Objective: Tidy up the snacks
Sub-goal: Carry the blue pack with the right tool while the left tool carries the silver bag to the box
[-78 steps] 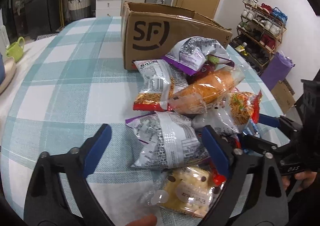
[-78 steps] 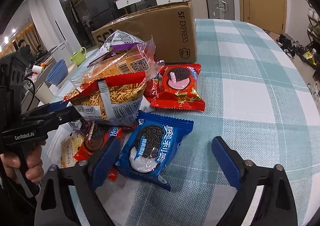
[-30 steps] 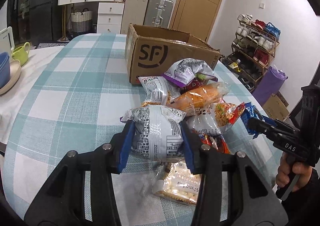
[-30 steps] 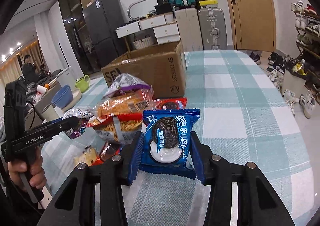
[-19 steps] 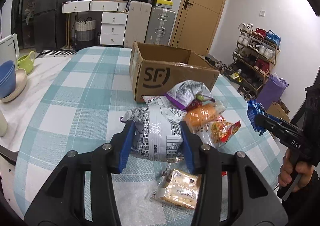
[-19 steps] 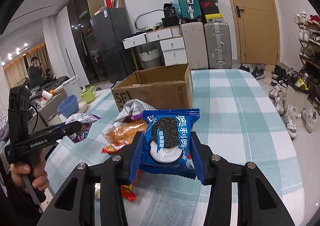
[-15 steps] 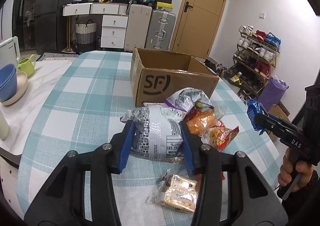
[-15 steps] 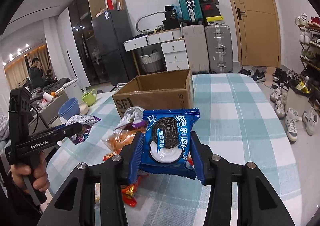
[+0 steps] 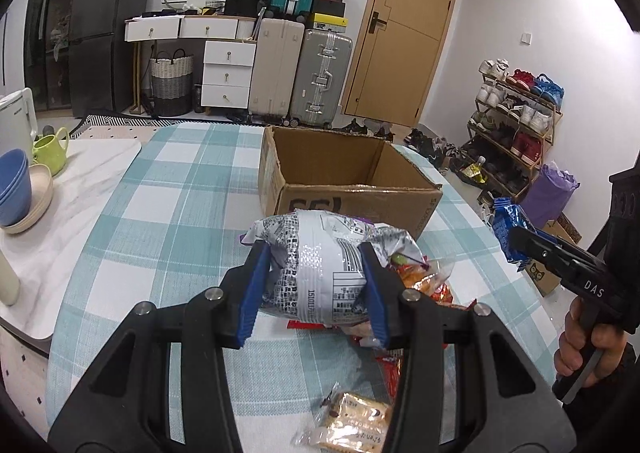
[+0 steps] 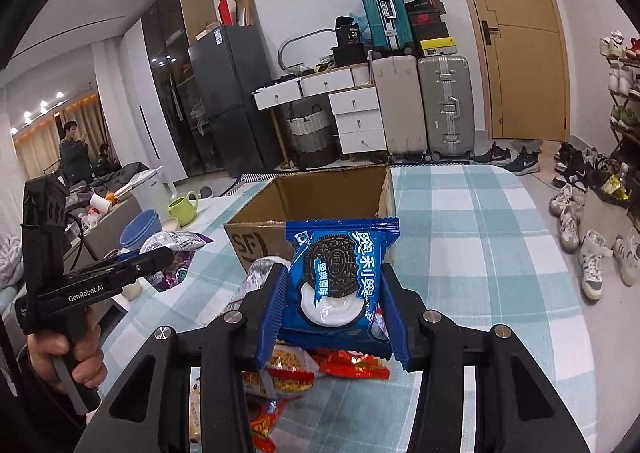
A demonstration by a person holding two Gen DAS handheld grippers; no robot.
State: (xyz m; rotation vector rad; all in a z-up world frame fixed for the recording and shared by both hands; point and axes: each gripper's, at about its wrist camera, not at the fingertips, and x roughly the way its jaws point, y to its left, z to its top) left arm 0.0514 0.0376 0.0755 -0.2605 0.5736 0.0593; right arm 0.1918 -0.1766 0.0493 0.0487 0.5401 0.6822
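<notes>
Checked table (image 9: 168, 221) carries open cardboard box (image 9: 348, 193) at far centre. Snack pile (image 10: 304, 369) lies near box. Left gripper (image 9: 316, 285) pinches silver snack bag (image 9: 320, 269), held above pile. Right gripper (image 10: 334, 313) pinches blue Oreo packet (image 10: 340, 277), held above table, near side of box.

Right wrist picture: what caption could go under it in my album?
Right gripper holds a blue Oreo pack above the snack pile, in front of an open cardboard box on the checked table.
</notes>
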